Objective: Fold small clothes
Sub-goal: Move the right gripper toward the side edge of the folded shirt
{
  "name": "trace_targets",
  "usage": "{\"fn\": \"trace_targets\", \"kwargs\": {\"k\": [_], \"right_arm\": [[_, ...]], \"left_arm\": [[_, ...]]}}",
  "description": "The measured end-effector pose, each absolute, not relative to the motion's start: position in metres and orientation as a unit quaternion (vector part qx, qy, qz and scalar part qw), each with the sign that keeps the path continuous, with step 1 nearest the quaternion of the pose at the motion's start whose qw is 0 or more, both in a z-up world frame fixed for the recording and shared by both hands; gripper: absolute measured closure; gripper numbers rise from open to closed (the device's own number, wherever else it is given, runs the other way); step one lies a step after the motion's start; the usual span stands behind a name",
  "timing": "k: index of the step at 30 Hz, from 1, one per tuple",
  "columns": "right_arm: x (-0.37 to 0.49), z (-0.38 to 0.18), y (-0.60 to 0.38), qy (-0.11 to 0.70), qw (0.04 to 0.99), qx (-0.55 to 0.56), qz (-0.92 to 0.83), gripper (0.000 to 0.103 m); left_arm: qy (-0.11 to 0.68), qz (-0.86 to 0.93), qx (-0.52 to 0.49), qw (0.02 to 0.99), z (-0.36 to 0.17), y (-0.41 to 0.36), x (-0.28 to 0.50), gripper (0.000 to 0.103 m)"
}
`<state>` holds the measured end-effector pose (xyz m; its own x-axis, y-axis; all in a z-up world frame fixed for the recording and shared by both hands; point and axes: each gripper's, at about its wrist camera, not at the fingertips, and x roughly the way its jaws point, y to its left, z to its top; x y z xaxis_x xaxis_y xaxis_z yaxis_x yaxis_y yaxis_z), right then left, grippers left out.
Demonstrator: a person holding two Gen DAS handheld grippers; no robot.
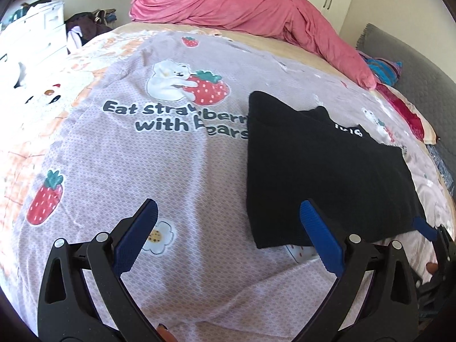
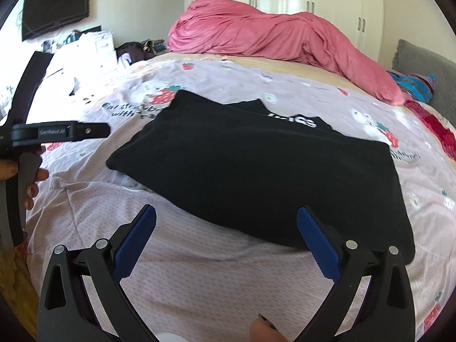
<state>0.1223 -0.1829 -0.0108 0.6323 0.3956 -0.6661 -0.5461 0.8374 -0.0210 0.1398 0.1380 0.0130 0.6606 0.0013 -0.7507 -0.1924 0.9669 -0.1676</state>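
Both grippers hung open over a bed, with a folded black garment lying flat on the sheet.

The left gripper (image 1: 228, 213) had its blue-padded jaws spread wide with nothing between them, above bare sheet (image 1: 185, 171) just left of the garment (image 1: 322, 171); its right finger overlapped the garment's near left corner in the view, and whether it touched was unclear. The right gripper (image 2: 226, 218) was likewise wide open and empty, at the garment's (image 2: 256, 171) near edge. The garment showed white lettering near its far edge. A pink duvet (image 2: 270, 34) lay heaped at the bed's far side, well apart. A hand (image 2: 31, 176) held the left gripper's handle in the right view.
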Motion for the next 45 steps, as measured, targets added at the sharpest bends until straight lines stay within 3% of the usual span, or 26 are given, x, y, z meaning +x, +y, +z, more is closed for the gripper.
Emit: {"fn": "trace_targets", "kwargs": {"k": [15, 37, 38, 39, 43, 45], "right_arm": [[0.122, -0.048, -0.080, 0.323, 0.869, -0.275, 0.256, 0.004], [0.179, -0.057, -0.035, 0.305, 0.877, -0.301, 0.218, 0.006], [0.177, -0.054, -0.037, 0.299, 0.880, -0.295, 0.219, 0.008], [0.176, -0.051, -0.041, 0.294, 0.884, -0.285, 0.225, 0.019], [0.173, -0.041, -0.053, 0.290, 0.889, -0.258, 0.243, 0.043], [0.173, -0.035, -0.062, 0.292, 0.889, -0.234, 0.266, 0.068]], "left_arm": [[0.400, 0.085, -0.121, 0.905, 0.014, 0.157, 0.158, 0.009], [0.412, 0.120, -0.163, 0.888, -0.012, 0.183, 0.201, 0.009], [0.413, 0.119, -0.161, 0.888, -0.012, 0.183, 0.202, 0.009], [0.413, 0.117, -0.160, 0.889, -0.011, 0.182, 0.204, 0.009], [0.408, 0.113, -0.158, 0.892, -0.008, 0.180, 0.211, 0.009], [0.407, 0.108, -0.159, 0.893, -0.006, 0.178, 0.215, 0.009]]}}
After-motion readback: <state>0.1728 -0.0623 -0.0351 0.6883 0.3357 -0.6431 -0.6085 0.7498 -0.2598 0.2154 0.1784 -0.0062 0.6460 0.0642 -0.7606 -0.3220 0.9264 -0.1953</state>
